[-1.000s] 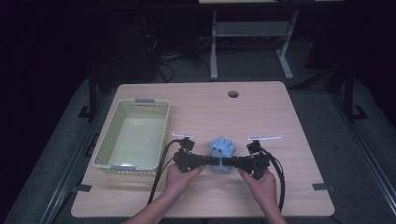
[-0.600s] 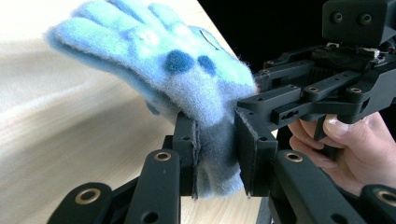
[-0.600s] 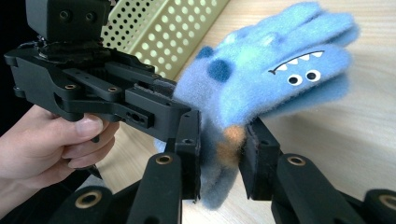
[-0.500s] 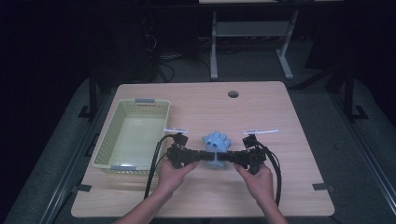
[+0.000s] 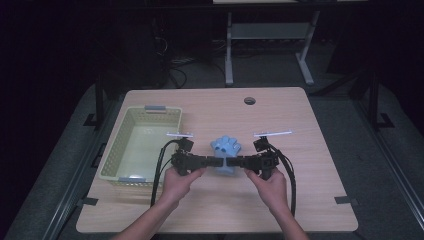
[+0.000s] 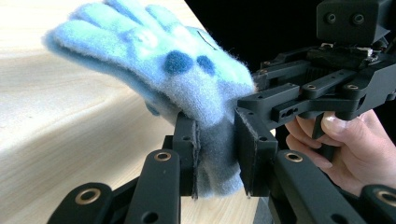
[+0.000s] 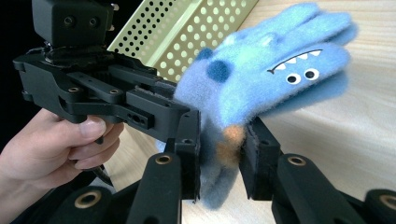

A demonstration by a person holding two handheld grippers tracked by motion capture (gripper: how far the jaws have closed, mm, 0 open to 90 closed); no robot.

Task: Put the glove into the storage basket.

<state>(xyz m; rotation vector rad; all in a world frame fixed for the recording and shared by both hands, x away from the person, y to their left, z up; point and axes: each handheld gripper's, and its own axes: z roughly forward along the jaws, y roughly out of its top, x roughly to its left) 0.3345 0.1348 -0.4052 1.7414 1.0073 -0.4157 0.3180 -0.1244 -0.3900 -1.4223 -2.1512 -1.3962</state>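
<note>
- High view: a person's two forearms come in from the bottom edge over a light wooden table (image 5: 310,150), each hand holding a black two-jaw gripper; the grippers point toward each other and meet at a small blue fleece glove (image 5: 225,148)
- The glove sits between the grippers, near the front middle of the table and just right of the basket, its stubby fingers fanned toward the far side; it looks lifted off the wood, though the gap is hard to judge
- Left gripper view: the left gripper (image 6: 218,156) has its jaws nearly together, pinching the glove's greyish cuff (image 6: 215,158) between the pads
- Right gripper view: the right gripper (image 7: 223,154) is likewise closed down on the cuff end, by an orange patch; the glove (image 7: 275,70) shows a cartoon face with small eyes and teeth
- Handling, as a judgement: the glove seems very light, soft and floppy, not fragile; fuzzy fleece should grip well, and the cuff is the sensible hold since the finger end will droop
- A pale yellow-green perforated basket (image 5: 116,150) stands on the left of the table, well clear of the glove; nothing can be seen inside it
</note>
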